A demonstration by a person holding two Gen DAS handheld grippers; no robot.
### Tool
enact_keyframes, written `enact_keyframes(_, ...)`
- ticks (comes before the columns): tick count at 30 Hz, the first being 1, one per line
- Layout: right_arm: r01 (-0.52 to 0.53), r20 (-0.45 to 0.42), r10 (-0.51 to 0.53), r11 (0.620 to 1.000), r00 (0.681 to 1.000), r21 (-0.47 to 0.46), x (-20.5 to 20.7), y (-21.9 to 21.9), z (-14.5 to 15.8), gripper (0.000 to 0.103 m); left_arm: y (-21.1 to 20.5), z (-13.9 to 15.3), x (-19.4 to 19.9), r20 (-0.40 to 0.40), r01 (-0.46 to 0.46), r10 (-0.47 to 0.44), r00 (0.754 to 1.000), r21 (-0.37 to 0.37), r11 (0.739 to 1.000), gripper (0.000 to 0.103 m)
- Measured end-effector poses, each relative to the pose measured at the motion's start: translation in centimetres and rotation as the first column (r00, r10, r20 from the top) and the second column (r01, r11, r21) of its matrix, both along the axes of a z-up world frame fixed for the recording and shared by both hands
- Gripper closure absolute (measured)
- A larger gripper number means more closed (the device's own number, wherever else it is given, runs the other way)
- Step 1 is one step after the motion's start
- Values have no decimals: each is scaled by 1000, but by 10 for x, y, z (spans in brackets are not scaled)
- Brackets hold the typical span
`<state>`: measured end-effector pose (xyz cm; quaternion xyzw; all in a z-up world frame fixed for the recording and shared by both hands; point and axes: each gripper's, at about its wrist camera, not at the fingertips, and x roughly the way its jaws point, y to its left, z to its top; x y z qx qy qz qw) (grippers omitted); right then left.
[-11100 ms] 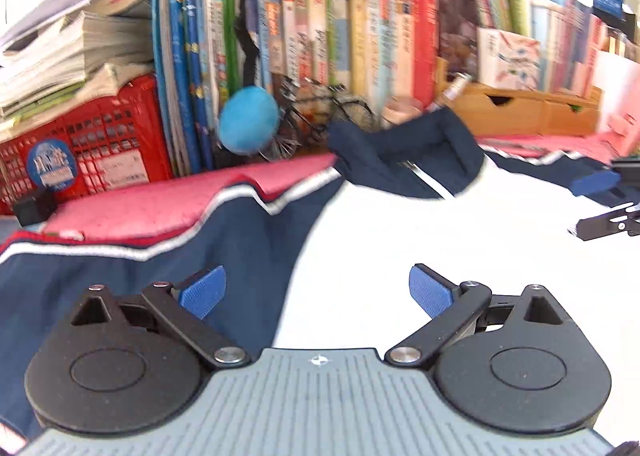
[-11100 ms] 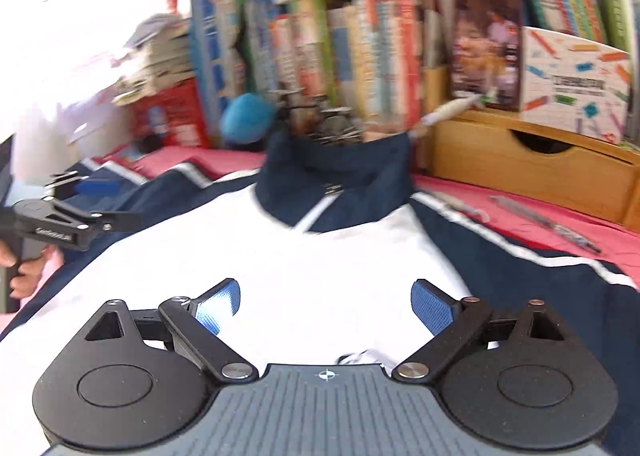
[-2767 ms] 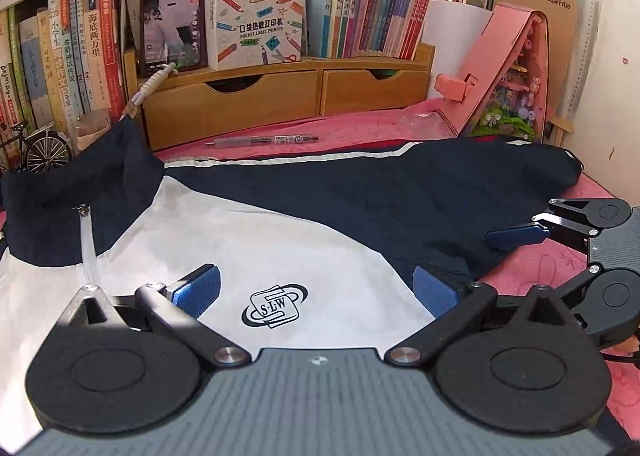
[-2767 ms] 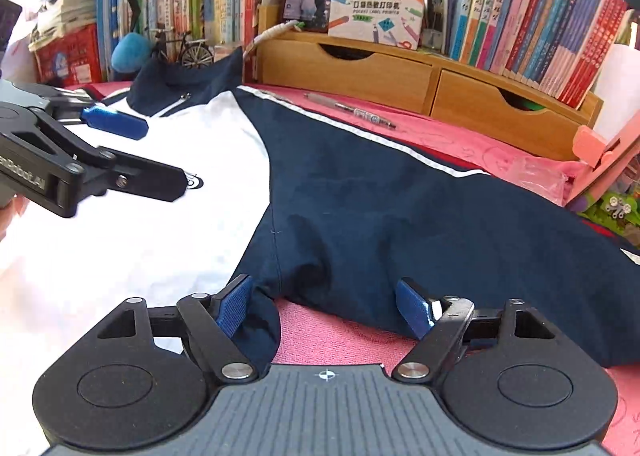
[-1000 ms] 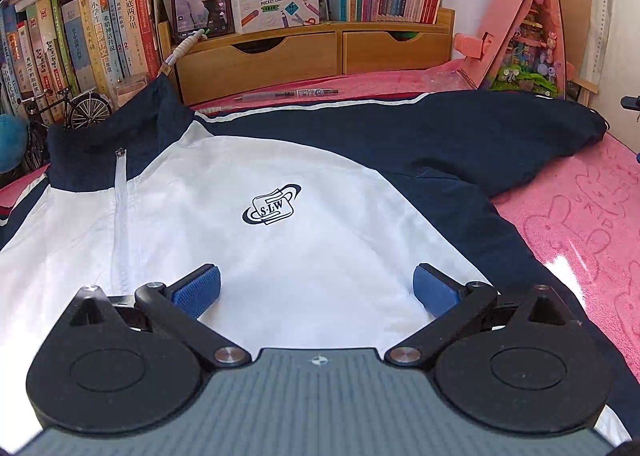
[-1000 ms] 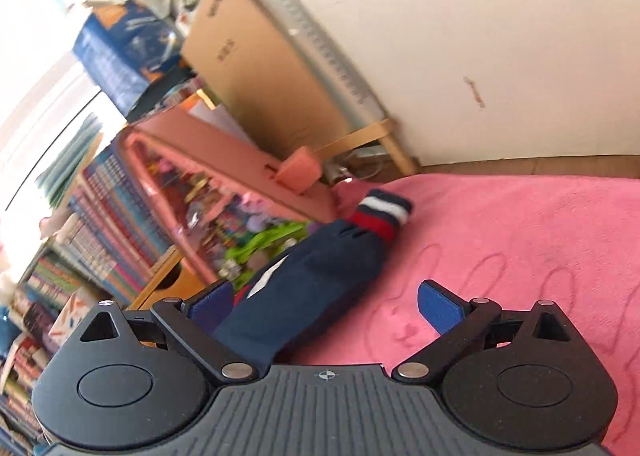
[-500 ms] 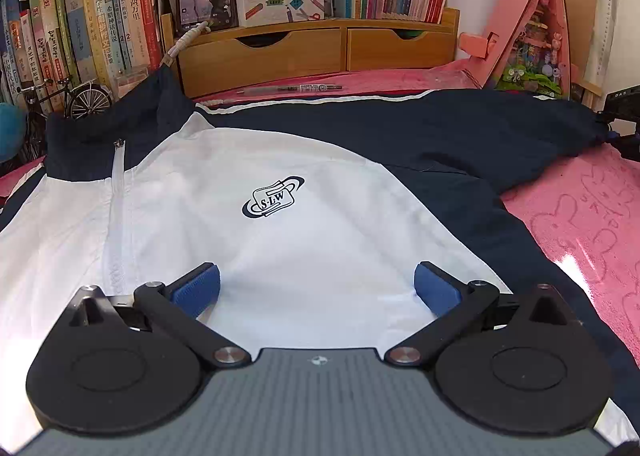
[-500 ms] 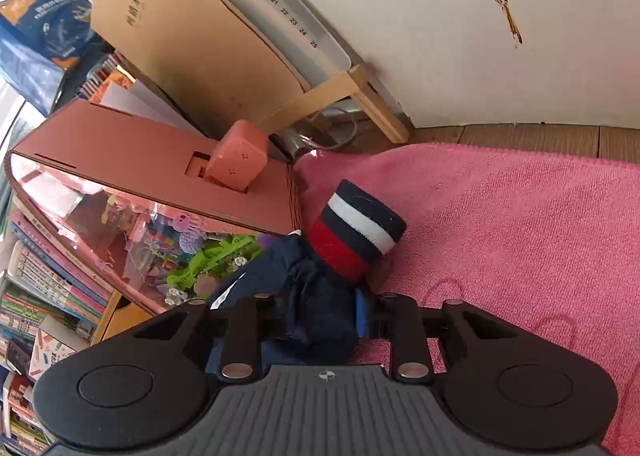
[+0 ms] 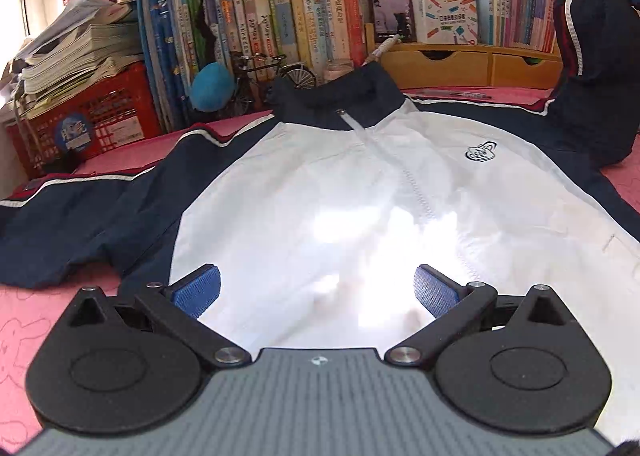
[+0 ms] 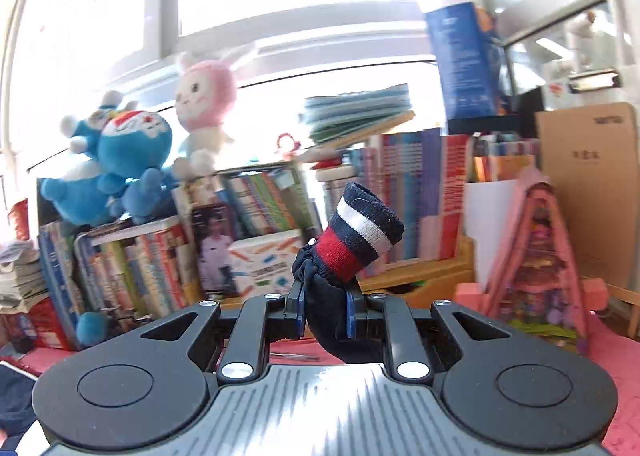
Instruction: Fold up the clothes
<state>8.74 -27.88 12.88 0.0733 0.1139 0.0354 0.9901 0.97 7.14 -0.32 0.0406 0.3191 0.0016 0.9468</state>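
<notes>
Right tool (image 10: 325,310) grips 1 sleeve (image 10: 352,256) (striped cuff up).

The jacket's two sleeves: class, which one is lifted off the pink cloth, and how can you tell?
The sleeve at the picture's right in the left wrist view. It rises upright, its striped cuff pinched in the right gripper, while the other sleeve lies flat.

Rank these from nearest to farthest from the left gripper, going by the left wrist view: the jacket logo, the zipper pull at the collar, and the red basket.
From the left gripper:
1. Jacket logo, right of the zipper on the white chest.
2. Zipper pull, at the navy collar, centre.
3. Red basket, far left, behind the sleeve, under stacked papers.
</notes>
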Motion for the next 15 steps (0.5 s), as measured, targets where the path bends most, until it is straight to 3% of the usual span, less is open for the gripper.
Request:
enact_keyframes(5,-274,-116,261,955,958,-117,59,173,-26,83,77,-12,-36,-24,-158,156,987,-169,973,0)
enact_keyframes(8,-377,-211,341,911,916,-166,75,255,-65,83,97,-19,-48,0,-194,197,980,-195,962,0)
enact_keyframes(11,-461,-301,390,861,870,-217,74,312,-101,83,98,-21,-52,25,-184,191,981,-171,968,0)
enact_keyframes(15,-533,-371,429,809,824,-248,68,336,-126,77,98,-21,-50,31,-165,173,984,-177,970,0)
